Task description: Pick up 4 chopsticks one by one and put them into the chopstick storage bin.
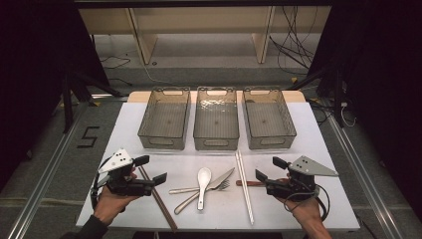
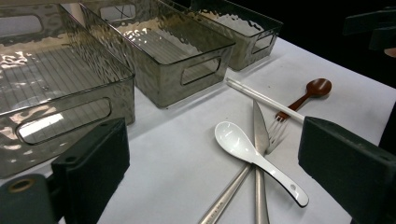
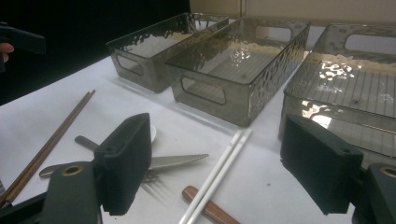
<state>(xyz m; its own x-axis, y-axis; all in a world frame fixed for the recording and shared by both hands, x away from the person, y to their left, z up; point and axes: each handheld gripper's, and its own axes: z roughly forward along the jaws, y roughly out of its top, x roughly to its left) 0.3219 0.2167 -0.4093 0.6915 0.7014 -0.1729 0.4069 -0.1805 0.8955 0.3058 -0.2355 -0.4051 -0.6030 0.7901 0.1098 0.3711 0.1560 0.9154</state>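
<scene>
White and bare at its margins, your worktop (image 1: 124,199) carries three smoky translucent plastic bins in a row along its far edge — the left bin (image 1: 164,119), the middle bin (image 1: 216,118) and the right bin (image 1: 268,118). All three stand upright with cut-out handles in their end walls, and you can see straight down to the ribbed floor of each: nothing lies in any of them.

Cutlery is spread on the near half. A white ceramic spoon (image 1: 203,180) lies across a steel knife (image 1: 219,179) and a steel fork (image 1: 199,196) near the middle. Just to their right, a pair of white chopsticks (image 1: 244,185) runs from the bins toward the near edge and crosses the handle of a brown wooden spoon (image 2: 312,92). A pair of brown wooden chopsticks (image 1: 158,199) lies toward the near left corner.

Your left gripper (image 1: 151,170) hovers over the brown chopsticks, jaws apart and holding nothing. Your right gripper (image 1: 269,169) hovers beside the wooden spoon's handle — its jaws also spread wide, gripping nothing.
</scene>
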